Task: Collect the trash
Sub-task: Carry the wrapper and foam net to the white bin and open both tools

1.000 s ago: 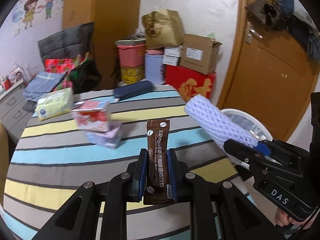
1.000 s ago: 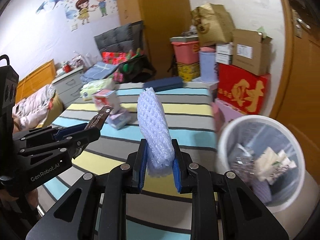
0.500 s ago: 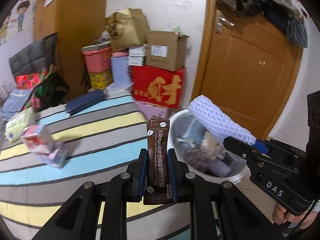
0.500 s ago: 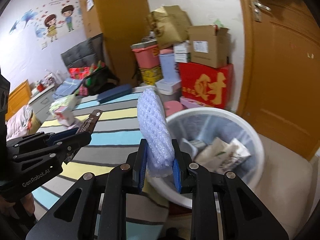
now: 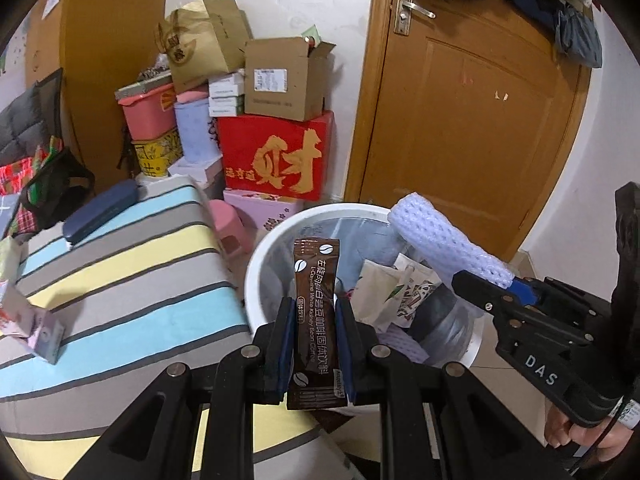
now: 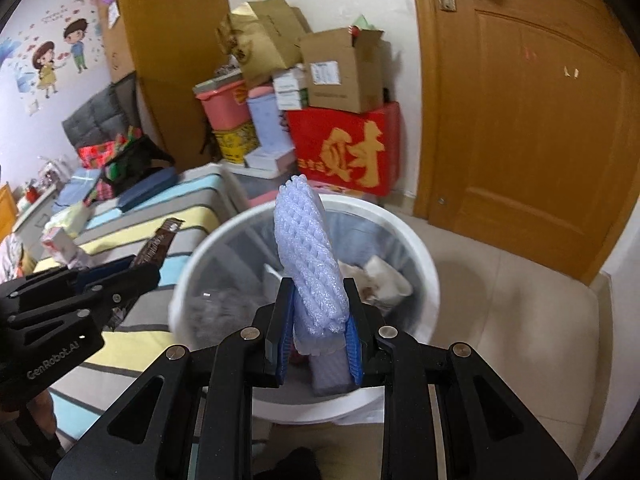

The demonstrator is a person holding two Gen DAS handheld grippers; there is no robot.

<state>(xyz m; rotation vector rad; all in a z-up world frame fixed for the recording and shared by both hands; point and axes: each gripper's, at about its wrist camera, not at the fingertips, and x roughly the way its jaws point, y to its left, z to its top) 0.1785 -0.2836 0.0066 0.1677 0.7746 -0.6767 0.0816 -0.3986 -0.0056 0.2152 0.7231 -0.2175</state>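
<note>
Bedroom corner: wooden door (image 5: 472,120) at right, closed. Stacked boxes (image 5: 276,120) against the white wall, red box (image 6: 344,148) with gold character at the base of the pile. Striped bed (image 5: 120,264) at left, bearing a dark blue case (image 5: 100,210) near its far edge and small cartons (image 5: 28,324) near its left edge, blurred. White bin (image 5: 256,264) on the tiled floor just beside the bed's corner, lined with clear plastic, already holding crumpled paper and wrappers (image 5: 396,292).

Left gripper (image 5: 316,344): clamped tight on a brown coffee sachet (image 5: 316,300), pads pressing both long edges. Sachet upright, upper half projecting above the fingers, seen against the bin's near left rim. In the right wrist view, same sachet (image 6: 158,244) tilted, over the bed's edge beside the bin's left rim rather than clearly above the opening.

Right gripper (image 6: 316,336): closed around a white foam net sleeve (image 6: 308,256), gripped near its lower end, the rest standing up and leaning slightly left. Sleeve seen against the bin (image 6: 416,248) opening. In the left wrist view, right gripper (image 5: 516,286) entering from the right, sleeve (image 5: 444,240) angled up-left over the bin's right rim. Part of the right hand (image 5: 580,432) visible at the lower right edge.

Neither item released.
</note>
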